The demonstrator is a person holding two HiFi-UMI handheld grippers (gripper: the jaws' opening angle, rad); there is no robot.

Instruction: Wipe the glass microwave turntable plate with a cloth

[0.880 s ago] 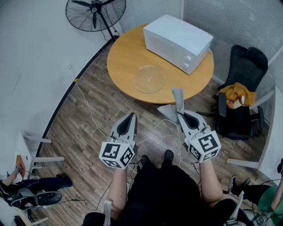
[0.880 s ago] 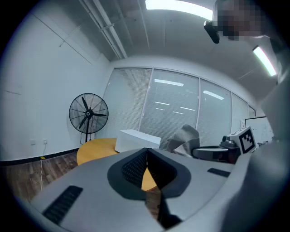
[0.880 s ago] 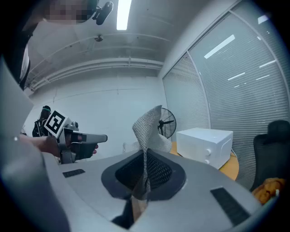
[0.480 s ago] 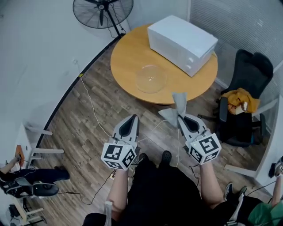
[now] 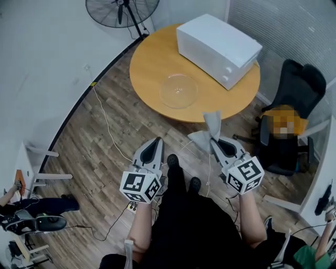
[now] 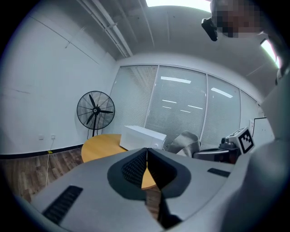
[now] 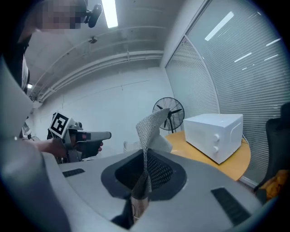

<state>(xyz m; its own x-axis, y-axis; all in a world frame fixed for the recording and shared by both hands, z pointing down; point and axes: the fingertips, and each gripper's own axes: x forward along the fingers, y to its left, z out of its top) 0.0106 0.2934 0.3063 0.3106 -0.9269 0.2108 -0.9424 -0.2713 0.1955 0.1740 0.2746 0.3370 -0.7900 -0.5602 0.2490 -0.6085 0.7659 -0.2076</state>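
The clear glass turntable plate [image 5: 179,91] lies on the round wooden table [image 5: 152,63], in front of the white microwave [image 5: 218,42]. My right gripper [image 5: 214,142] is shut on a grey cloth [image 5: 208,130], which sticks up past its tips; in the right gripper view the cloth [image 7: 152,129] stands between the closed jaws. My left gripper [image 5: 156,141] is shut with nothing in it, its jaws meeting in the left gripper view [image 6: 146,156]. Both grippers hover over the floor, short of the table's near edge and apart from the plate.
A standing fan [image 5: 122,9] is at the back left by the wall. A black office chair [image 5: 291,121] stands right of the table. A cable [image 5: 106,123] runs across the wooden floor. Another person's legs [image 5: 31,215] show at the far left.
The table, plate and microwave have shifted slightly nearer and to the right in the head view. Both grippers keep their pose, and the cloth stays in the right one.
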